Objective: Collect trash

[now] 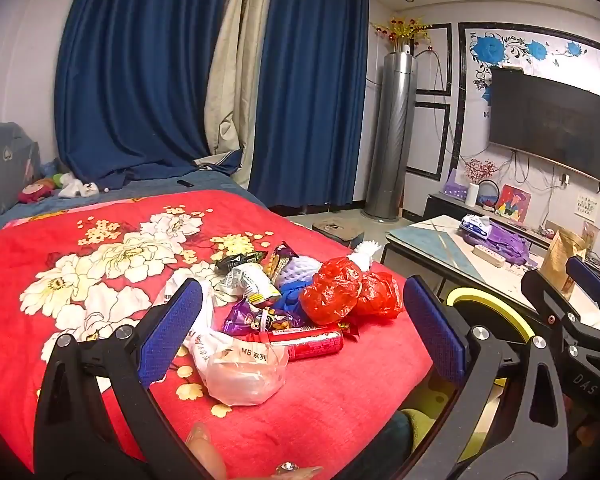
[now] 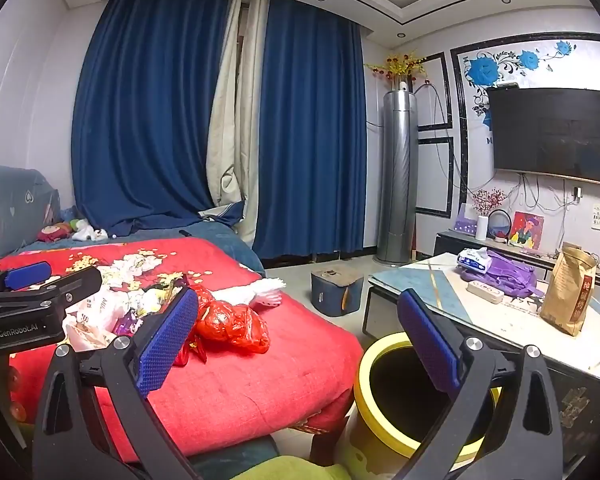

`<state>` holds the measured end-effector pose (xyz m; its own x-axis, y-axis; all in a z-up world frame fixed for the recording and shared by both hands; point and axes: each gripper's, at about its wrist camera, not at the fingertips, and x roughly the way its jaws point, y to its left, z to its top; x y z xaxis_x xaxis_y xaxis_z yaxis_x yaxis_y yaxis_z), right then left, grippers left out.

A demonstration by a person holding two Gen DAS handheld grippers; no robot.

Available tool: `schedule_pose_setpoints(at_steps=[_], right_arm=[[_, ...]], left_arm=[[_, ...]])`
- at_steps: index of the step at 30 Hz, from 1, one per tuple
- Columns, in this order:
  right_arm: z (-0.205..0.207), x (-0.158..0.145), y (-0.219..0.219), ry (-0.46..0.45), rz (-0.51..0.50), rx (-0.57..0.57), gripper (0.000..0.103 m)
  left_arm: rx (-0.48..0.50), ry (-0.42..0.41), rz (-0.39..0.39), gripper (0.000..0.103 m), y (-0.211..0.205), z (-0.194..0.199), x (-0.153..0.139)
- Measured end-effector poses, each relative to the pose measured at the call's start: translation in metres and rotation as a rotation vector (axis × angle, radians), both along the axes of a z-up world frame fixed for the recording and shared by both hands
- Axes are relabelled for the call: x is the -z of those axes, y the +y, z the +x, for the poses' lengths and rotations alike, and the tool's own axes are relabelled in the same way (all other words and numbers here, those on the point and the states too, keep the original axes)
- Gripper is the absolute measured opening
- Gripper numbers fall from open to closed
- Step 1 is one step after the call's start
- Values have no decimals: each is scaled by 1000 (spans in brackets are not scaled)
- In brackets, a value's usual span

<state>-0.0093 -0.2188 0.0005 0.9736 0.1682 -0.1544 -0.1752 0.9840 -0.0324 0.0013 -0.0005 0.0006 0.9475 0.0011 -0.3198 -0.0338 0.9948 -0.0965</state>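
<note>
- Bedroom with blue curtains point(image 2: 172, 120); bed under a red blanket point(image 1: 300, 400), low table point(image 2: 500, 320) across a floor gap, wall TV point(image 2: 552, 136).
- Trash: one heap point(image 1: 276, 304) near the blanket's right edge, toward the front corner. Contents: red bags point(image 1: 340, 292), red can point(image 1: 308, 342), clear bag point(image 1: 244, 376), snack wrappers point(image 1: 256, 280), white bag point(image 1: 196, 320).
- Bin point(image 2: 380, 384): yellow rim, stands on the floor just beside the bed's front right corner; what shows of the inside is dark, contents not discernible.
- Progress, judged: nothing visibly collected; whole heap left.
- Left gripper point(image 1: 296, 328): jaws spread wide, empty, hovering over the heap, clear bag and can between the pads' lines but untouched.
- Right gripper point(image 2: 296, 344): spread wide, empty, above the blanket's right edge and the bin.
- Room: blanket left of the heap is bare; the red bags lie close to the right edge, so a push could tip them to the floor. Bed-to-bin path is short; table edge crowds the bin's far side.
</note>
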Motion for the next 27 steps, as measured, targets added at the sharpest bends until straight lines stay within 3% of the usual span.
schedule_pose_setpoints(at_steps=[27], right_arm=[[3,9,4,11,-1,-6,97]], left_arm=[[2,4,4,92,1,-2,2]])
